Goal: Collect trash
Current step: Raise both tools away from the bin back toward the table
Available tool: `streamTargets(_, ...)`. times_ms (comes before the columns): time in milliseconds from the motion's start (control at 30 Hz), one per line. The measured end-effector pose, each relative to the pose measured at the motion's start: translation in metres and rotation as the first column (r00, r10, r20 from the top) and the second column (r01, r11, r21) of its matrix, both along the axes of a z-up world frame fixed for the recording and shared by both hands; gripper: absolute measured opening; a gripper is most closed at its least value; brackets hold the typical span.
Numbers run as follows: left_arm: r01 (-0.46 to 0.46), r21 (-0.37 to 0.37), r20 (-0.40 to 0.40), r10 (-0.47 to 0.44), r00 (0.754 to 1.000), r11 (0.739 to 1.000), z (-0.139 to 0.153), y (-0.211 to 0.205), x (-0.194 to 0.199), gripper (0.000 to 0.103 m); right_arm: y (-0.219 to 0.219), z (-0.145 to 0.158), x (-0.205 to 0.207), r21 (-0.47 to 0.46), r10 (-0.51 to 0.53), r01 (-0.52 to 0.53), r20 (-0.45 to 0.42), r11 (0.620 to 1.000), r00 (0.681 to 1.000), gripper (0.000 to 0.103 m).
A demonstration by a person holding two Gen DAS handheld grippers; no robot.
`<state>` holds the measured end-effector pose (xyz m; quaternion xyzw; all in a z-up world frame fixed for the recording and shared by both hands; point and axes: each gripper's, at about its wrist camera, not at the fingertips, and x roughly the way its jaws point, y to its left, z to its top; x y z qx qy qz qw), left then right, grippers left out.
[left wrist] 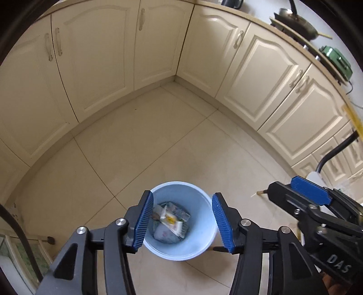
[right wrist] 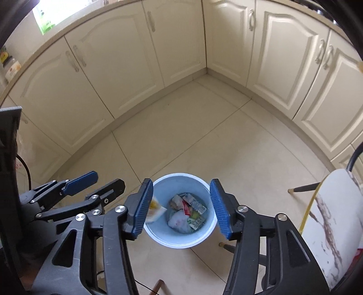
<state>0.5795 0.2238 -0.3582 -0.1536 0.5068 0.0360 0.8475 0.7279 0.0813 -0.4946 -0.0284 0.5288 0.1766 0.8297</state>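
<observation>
A light blue bin (left wrist: 179,255) stands on the tiled floor and holds several crumpled wrappers (left wrist: 169,234). My left gripper (left wrist: 182,204) hangs open straight above it, with no pad pressing on anything. A white and yellow wrapper (left wrist: 170,221) lies loose over the pile. In the right wrist view the same bin (right wrist: 179,242) sits below my right gripper (right wrist: 181,189), which is also open. That wrapper (right wrist: 156,210) shows at the bin's left rim, partly behind the left finger (right wrist: 143,207). The left gripper (right wrist: 97,185) appears at the left of this view, the right gripper (left wrist: 295,192) at the right of the other.
Cream cabinet doors (left wrist: 95,68) wrap the corner behind the bin. A wok (left wrist: 297,20) and a green appliance (left wrist: 338,61) sit on the counter. A chair with a white marbled seat (right wrist: 333,227) stands close on the right, one leg (right wrist: 226,246) beside the bin.
</observation>
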Motion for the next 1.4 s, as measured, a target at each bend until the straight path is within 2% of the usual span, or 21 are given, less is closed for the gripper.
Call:
streamTargets(133,-0.032,0.021,0.023,0.032,0.999,0.999,0.019,-0.002,-0.002,0.051,-0.005,0.026,-0.012,0.025,-0.004,0.003,0.039,1.000,0.999,0.055)
streamTargets(200,-0.051,0.037,0.045,0.049,0.998,0.998,0.033,-0.001,-0.012,0.053,-0.002,0.040,-0.019,0.034,0.004,-0.006,0.058,0.999,0.998,0.061)
streamTargets(267,-0.080,0.066,0.092,0.074,0.993,0.995,0.055,0.000,-0.027,0.059,-0.004,0.058,-0.029,0.044,0.010,-0.014,0.090,0.999,0.996,0.064)
streamTargets(400,-0.121,0.153,0.205,0.088,0.975,0.981,0.098,-0.014,-0.057,0.060,-0.005,0.098,-0.054,0.068,0.018,-0.028,0.146,0.997,0.989,0.075)
streamTargets(433,-0.127,0.158,0.231,0.089,0.969,0.979,0.110,-0.018,-0.064,0.063,-0.007,0.111,-0.063,0.068,0.016,-0.028,0.169,0.997,0.986,0.076)
streamTargets(500,-0.144,0.154,0.295,0.094,0.951,0.978,0.134,-0.027,-0.080,0.071,-0.011,0.134,-0.081,0.068,0.014,-0.030,0.219,0.997,0.976,0.089)
streamTargets(600,-0.156,0.204,0.381,0.068,0.922,0.967,0.166,-0.048,-0.110,0.077,-0.021,0.172,-0.113,0.067,-0.005,-0.015,0.297,0.998,0.955,0.093)
streamTargets(700,-0.147,0.205,0.441,0.043,0.896,0.968,0.189,-0.075,-0.133,0.082,-0.033,0.205,-0.138,0.074,-0.032,0.007,0.351,0.997,0.936,0.094)
streamTargets(800,-0.138,0.205,0.492,0.020,0.871,0.969,0.206,-0.086,-0.184,0.082,-0.046,0.236,-0.169,0.078,-0.049,0.019,0.404,0.997,0.913,0.095)
streamTargets(900,-0.134,0.215,0.551,-0.007,0.834,0.967,0.226,-0.115,-0.231,0.083,-0.062,0.271,-0.209,0.071,-0.071,0.042,0.473,0.997,0.878,0.099)
streamTargets(1000,-0.140,0.233,0.617,-0.035,0.786,0.962,0.242,-0.152,-0.275,0.086,-0.074,0.306,-0.245,0.061,-0.088,0.065,0.535,0.996,0.840,0.102)
streamTargets(1100,-0.158,0.250,0.690,-0.061,0.722,0.955,0.257,-0.177,-0.309,0.092,-0.089,0.342,-0.283,0.070,-0.123,0.102,0.604,0.992,0.788,0.103)
streamTargets(1200,-0.169,0.258,0.740,-0.082,0.668,0.951,0.258,-0.200,-0.347,0.097,-0.103,0.373,-0.320,0.083,-0.147,0.124,0.656,0.989,0.741,0.103)
streamTargets(1267,-0.164,0.258,0.766,-0.098,0.635,0.952,0.256,-0.213,-0.372,0.099,-0.111,0.393,-0.345,0.083,-0.162,0.147,0.699,0.986,0.696,0.103)
streamTargets(1367,-0.168,0.264,0.794,-0.115,0.597,0.950,0.247,-0.225,-0.402,0.101,-0.123,0.414,-0.373,0.092,-0.185,0.174,0.738,0.980,0.649,0.103)
streamTargets(1400,-0.171,0.266,0.802,-0.119,0.586,0.949,0.240,-0.227,-0.423,0.101,-0.127,0.418,-0.380,0.096,-0.191,0.180,0.745,0.979,0.639,0.103)
